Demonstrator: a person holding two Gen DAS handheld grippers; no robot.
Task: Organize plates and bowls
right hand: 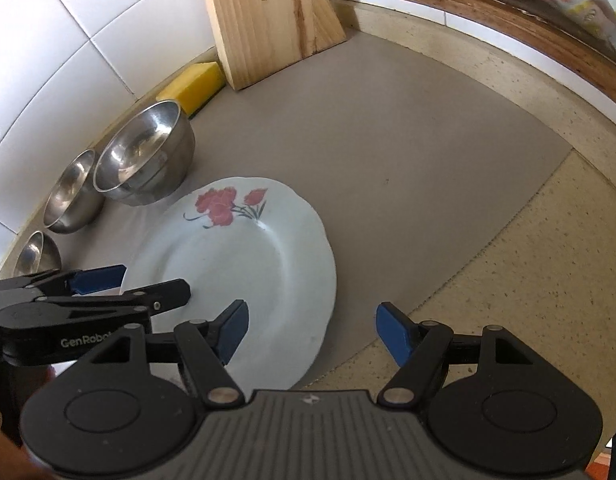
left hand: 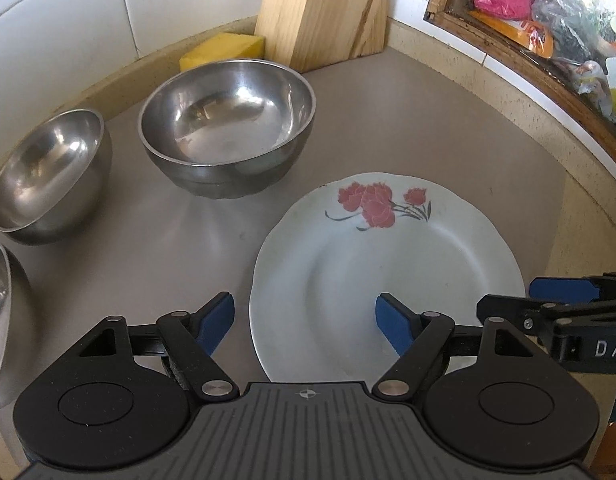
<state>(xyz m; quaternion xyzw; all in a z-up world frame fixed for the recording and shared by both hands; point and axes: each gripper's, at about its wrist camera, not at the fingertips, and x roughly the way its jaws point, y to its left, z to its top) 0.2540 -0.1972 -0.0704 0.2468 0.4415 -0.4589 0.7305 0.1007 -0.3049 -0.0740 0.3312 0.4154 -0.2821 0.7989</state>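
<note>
Left gripper: jaws spread wide, nothing between them, blue pads, black linkage. It hovers over the near-left rim of the plate. Right gripper: jaws also spread, empty, straddling the plate's near-right edge.

One plate: white, glossy, scalloped rim, red flower print on the far side. It lies flat on a grey mat that covers part of the speckled beige worktop; near the right gripper the rim looks to run to or just past the mat's edge.

Three steel bowls, round, polished, all upright and empty, in a row along the left wall side. Big bowl sits just beyond the plate; in the right wrist view its base is close to the plate rim, contact unclear. Middle bowl is beside it. Third bowl is cropped at the left wrist view's edge; the right wrist view shows more of it, partly behind the left gripper.

Far back: one yellow sponge against the white tiled wall, and one pale wood board leaning upright in the corner. Wood-framed opening at right with coloured packets inside; contents too cluttered to identify.
</note>
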